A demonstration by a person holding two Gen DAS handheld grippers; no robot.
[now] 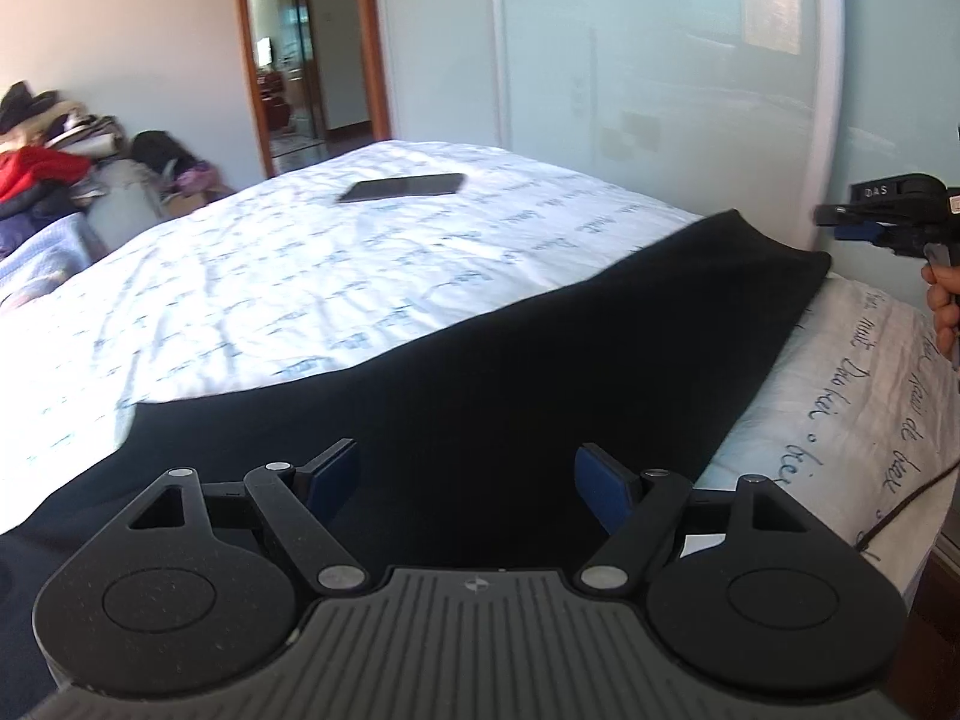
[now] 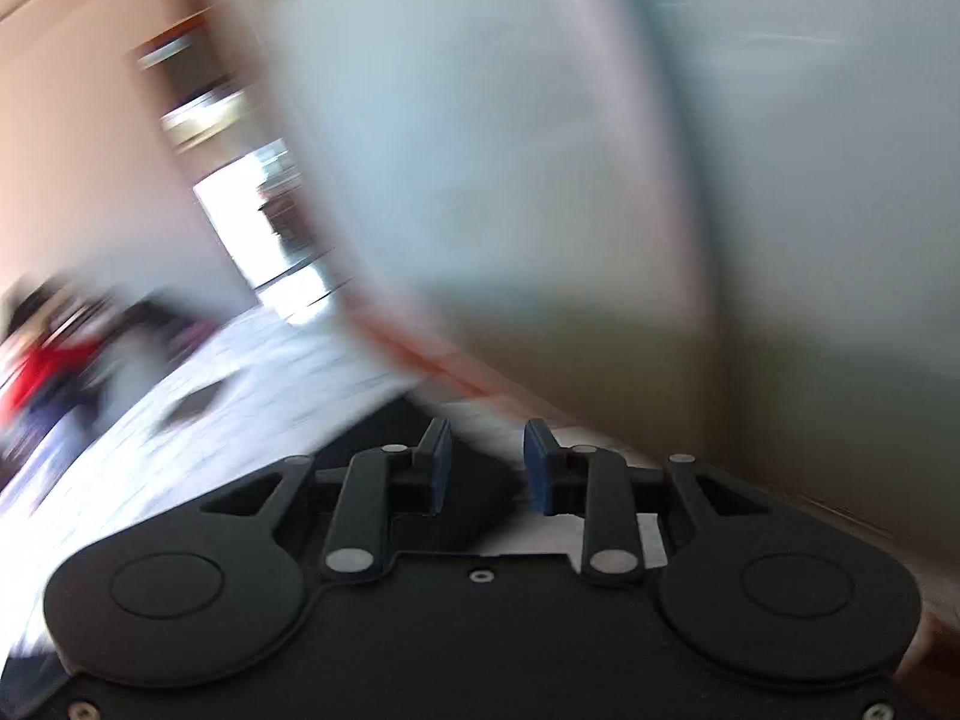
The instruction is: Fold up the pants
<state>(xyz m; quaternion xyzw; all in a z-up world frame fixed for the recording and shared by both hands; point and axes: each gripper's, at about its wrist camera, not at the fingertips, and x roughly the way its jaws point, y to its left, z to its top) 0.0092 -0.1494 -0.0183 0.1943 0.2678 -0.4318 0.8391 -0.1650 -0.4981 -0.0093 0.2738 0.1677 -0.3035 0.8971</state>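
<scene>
Black pants (image 1: 510, 372) lie flat in a long band on the white printed bed sheet (image 1: 240, 276), running from the near left to the far right bed edge. My left gripper (image 1: 468, 480) is open and empty, just above the near part of the pants. My right gripper (image 1: 840, 222) shows at the far right, held in a hand beyond the far end of the pants. In the blurred right wrist view my right gripper (image 2: 486, 468) is open and empty, with a corner of the pants (image 2: 456, 510) under it.
A dark phone (image 1: 402, 187) lies on the sheet at the far middle. A pile of clothes (image 1: 54, 162) sits at the left. A glass wardrobe (image 1: 660, 60) and a doorway (image 1: 300, 60) stand behind the bed. A cable (image 1: 900, 498) hangs by the right bed edge.
</scene>
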